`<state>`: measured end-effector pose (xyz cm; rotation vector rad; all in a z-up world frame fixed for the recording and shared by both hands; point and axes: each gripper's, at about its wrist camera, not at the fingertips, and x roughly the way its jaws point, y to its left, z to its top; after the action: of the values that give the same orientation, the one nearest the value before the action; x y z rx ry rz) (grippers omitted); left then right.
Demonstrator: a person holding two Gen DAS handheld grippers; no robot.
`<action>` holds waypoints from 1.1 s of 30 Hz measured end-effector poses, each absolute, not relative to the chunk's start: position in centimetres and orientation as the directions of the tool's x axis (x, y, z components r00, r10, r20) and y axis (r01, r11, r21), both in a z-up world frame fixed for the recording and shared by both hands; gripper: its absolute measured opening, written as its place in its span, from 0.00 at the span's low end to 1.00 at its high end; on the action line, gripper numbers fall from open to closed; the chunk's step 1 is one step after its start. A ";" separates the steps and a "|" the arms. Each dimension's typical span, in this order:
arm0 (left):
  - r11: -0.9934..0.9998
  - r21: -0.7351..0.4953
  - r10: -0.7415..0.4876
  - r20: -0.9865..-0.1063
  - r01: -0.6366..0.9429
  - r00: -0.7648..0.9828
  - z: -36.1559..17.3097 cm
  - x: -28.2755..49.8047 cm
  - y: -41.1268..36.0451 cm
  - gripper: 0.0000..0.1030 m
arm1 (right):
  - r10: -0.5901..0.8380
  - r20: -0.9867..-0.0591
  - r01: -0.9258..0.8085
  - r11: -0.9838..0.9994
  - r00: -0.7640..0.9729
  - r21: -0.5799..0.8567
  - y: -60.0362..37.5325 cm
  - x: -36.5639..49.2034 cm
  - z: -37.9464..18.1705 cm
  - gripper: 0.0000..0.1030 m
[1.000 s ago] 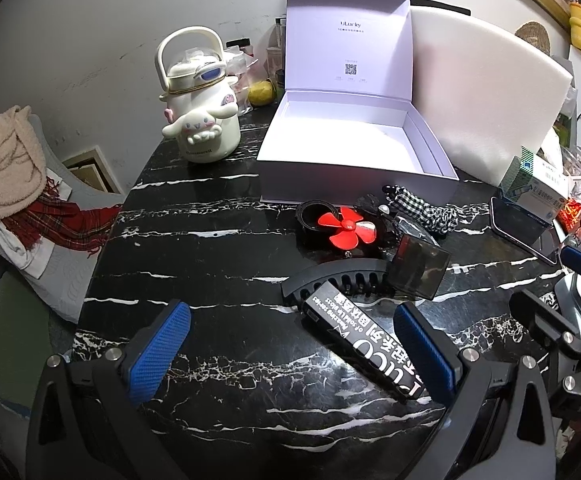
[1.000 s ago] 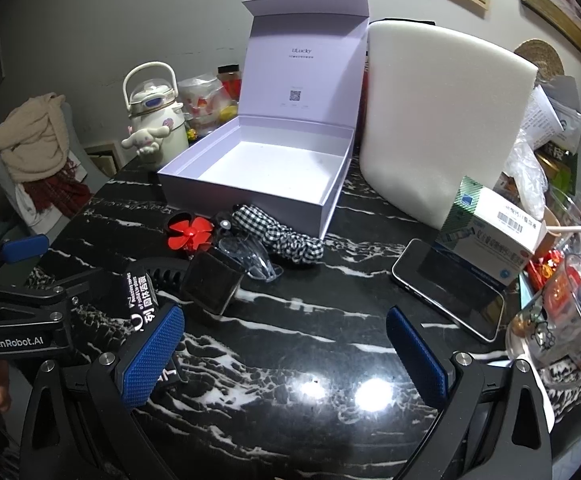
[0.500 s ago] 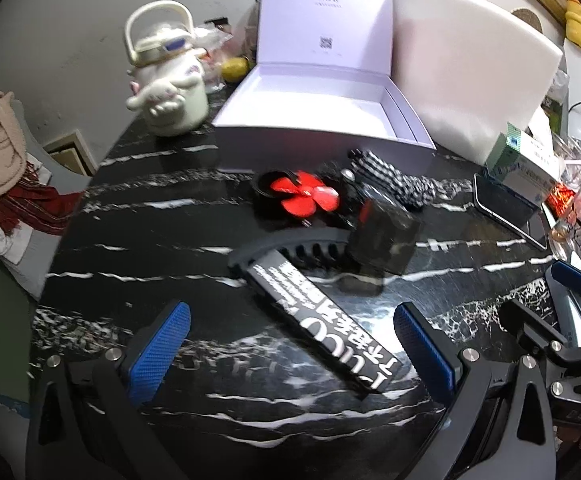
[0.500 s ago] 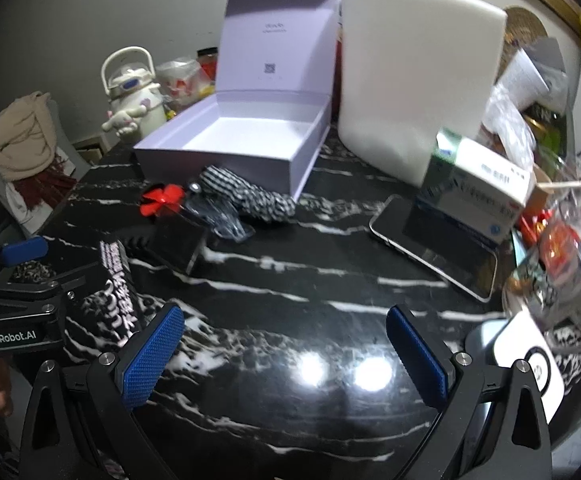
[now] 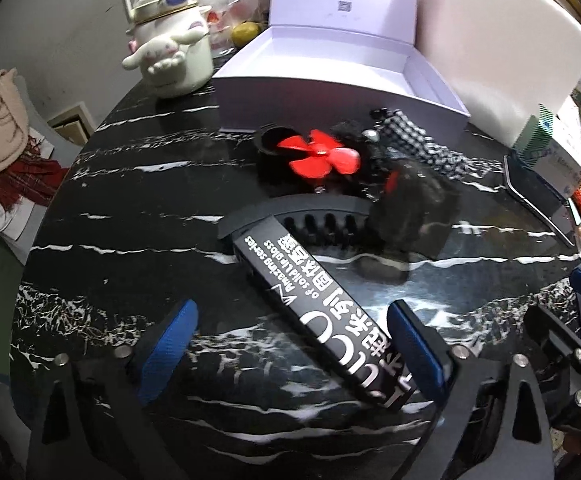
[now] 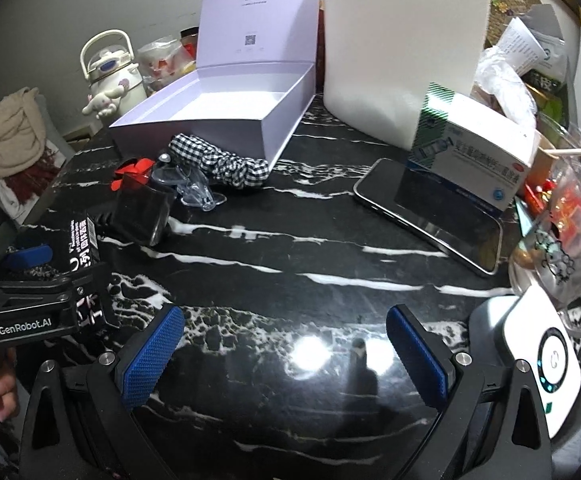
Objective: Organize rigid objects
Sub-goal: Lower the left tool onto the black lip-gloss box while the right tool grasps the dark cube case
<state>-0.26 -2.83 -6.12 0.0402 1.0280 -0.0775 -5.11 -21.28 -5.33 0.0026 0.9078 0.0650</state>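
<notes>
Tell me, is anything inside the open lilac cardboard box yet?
No, the open lilac cardboard box shows only its bare white floor.

lilac box (image 5: 330, 60), red fan (image 5: 322, 158), possibly gingham scrunchie (image 6: 218, 158)

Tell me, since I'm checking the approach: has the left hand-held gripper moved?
Yes. The left hand-held gripper has come down toward the black lip-gloss box, its jaws just closing slightly.

Black gripper (image 5: 290, 344) frame (blue textured pads (image 5: 168, 344)).
</notes>
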 end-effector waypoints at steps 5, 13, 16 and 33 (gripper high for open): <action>0.998 -0.015 -0.040 -0.866 0.054 0.498 -6.6 -0.1 -0.9 0.78 | 0.102 -0.781 -0.110 0.993 0.616 0.043 -19.4 -3.9 -5.4 1.00; 0.999 -0.034 -0.033 -0.870 0.008 0.492 -6.5 0.4 2.1 0.62 | 0.156 -0.780 -0.175 0.983 0.606 0.060 -16.4 -1.8 -5.6 1.00; 1.000 -0.024 -0.017 -0.869 -0.006 0.495 -6.4 0.5 3.1 0.54 | 0.166 -0.783 -0.190 0.980 0.600 0.062 -15.5 -1.1 -5.8 1.00; 0.999 -0.041 -0.028 -0.867 -0.016 0.498 -6.6 1.9 5.9 0.38 | 0.229 -0.780 -0.205 0.970 0.583 0.132 -13.0 1.9 -6.4 0.86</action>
<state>1.89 5.91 -6.58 -0.0459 1.0498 -0.0068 1.90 -13.04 -6.38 0.0284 0.9141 0.2530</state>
